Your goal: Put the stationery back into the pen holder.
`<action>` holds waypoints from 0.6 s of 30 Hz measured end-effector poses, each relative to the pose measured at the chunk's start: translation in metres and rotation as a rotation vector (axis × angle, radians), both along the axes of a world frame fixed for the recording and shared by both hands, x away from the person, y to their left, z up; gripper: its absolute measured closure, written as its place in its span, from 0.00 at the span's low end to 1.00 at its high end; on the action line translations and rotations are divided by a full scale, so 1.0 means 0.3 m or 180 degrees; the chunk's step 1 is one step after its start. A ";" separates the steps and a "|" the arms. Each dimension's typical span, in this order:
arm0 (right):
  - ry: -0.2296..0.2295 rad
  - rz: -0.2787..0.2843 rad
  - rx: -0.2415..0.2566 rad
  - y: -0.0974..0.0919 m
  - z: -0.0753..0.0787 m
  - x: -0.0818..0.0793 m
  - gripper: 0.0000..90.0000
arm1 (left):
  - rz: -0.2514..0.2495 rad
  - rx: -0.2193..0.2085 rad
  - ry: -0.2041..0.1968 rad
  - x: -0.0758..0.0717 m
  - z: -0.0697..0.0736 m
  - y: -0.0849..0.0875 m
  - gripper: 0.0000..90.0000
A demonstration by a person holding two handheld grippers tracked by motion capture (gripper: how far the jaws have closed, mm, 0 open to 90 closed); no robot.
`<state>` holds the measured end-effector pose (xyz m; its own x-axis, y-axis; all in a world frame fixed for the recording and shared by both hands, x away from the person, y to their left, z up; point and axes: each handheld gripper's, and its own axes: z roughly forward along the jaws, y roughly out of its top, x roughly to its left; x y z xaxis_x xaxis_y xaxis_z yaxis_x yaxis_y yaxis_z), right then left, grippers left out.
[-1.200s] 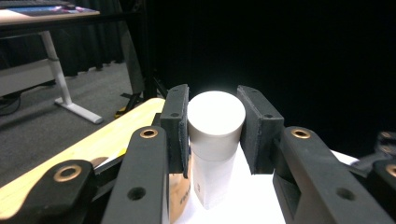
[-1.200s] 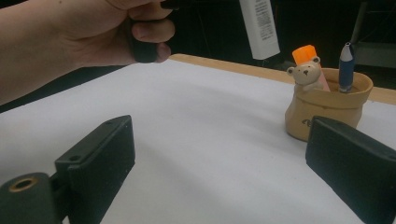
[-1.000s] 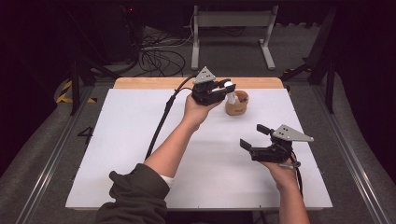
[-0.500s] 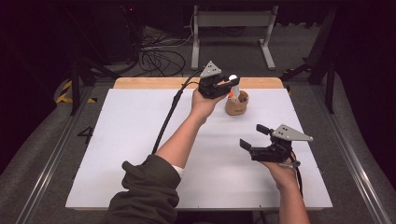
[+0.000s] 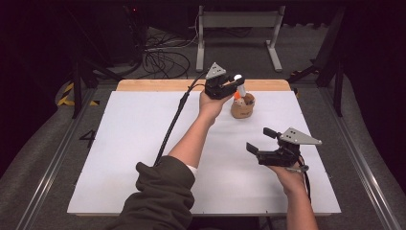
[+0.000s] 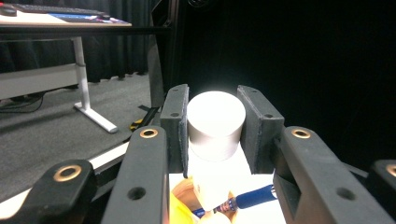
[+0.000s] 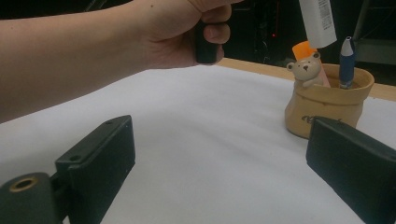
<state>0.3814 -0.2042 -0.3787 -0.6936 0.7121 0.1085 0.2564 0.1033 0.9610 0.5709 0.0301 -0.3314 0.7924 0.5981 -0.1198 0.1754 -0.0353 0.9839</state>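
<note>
Near the far edge of the tabletop (image 5: 143,143), right of its middle: left hand-held gripper (image 5: 233,84) clamped on a white tube (image 6: 215,123), hanging directly above the tan bear-faced holder (image 5: 243,108). Tube's long axis near upright, slightly tilted, lower end just over the holder's mouth, beside the orange marker (image 7: 306,51) and blue pen (image 7: 346,58) already standing inside. Straight down, then, for the drop. Right hand-held gripper (image 5: 262,140), jaws wide and empty, well apart toward the near right corner.

White cylindrical tube (image 6: 215,122), clamped between left gripper (image 5: 229,86) pads, upright over tan bear-decorated pen cup (image 5: 242,106) at table's far edge; blue pen (image 7: 346,61) and orange item (image 7: 306,52) inside.
</note>
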 end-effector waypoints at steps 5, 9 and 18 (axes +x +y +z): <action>-0.0003 0.0006 -0.0008 0.002 -0.001 0.001 0.10 | 0.0007 -0.0040 0.0019 0.009 -0.014 -0.005 0.73; 0.0000 0.0008 -0.0004 0.002 -0.001 0.001 0.10 | 0.0033 -0.0072 0.0010 0.014 -0.019 -0.012 0.73; 0.0012 0.0005 0.0012 -0.002 0.000 0.000 0.10 | 0.0055 -0.0048 0.0106 0.032 -0.054 -0.043 0.73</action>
<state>0.3814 -0.2049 -0.3787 -0.6942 0.7107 0.1139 0.2600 0.1000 0.9604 0.5805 0.0173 -0.3475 0.7773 0.6097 -0.1553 0.2087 -0.0171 0.9778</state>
